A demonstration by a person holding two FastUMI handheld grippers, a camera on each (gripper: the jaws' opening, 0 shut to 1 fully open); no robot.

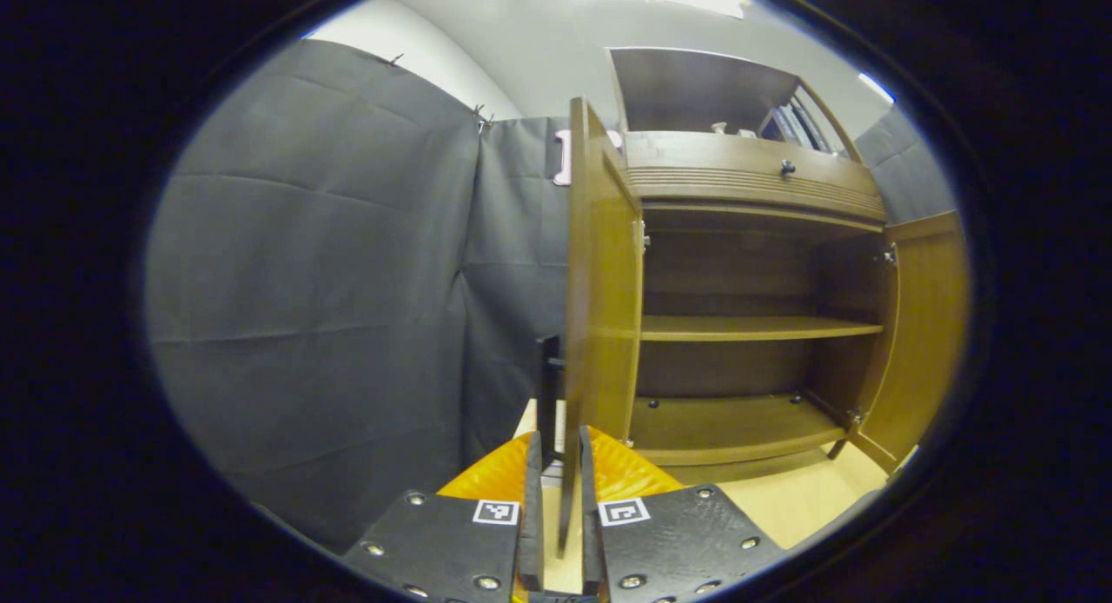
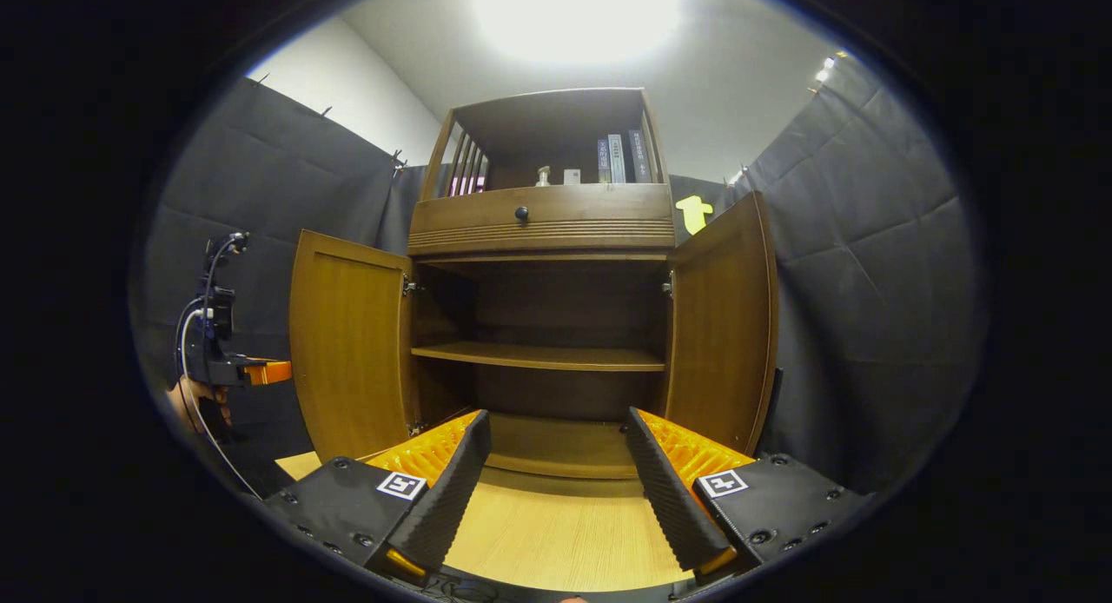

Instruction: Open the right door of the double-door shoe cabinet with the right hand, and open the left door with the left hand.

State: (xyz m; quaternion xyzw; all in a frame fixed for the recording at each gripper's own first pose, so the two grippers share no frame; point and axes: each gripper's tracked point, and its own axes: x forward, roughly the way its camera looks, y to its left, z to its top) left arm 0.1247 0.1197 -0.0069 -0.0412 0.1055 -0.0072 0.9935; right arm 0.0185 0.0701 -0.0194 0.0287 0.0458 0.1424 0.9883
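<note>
Fingers of the left gripper (image 1: pixel 556 499) pinch the left door's (image 1: pixel 599 281) edge between them. Release it straight back, without nudging. The right gripper (image 2: pixel 556 490) hangs wide open and empty, the right door (image 2: pixel 721 325) ahead to its right.

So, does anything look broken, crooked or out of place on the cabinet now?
Nothing stands out. The left door and right door both stand open and hang straight; the shelf sits level and bare.

Cabinet (image 2: pixel 543 229) ahead of claw: brown wood, smooth, satin sheen. Doors (image 2: pixel 347 342) same wood. Drawer knob (image 2: pixel 521 213) dark, glossy. Floor (image 2: pixel 556 525) under claw: pale wood-grain, matt. Wall cloth (image 1: pixel 313 264): matt, creased.
</note>
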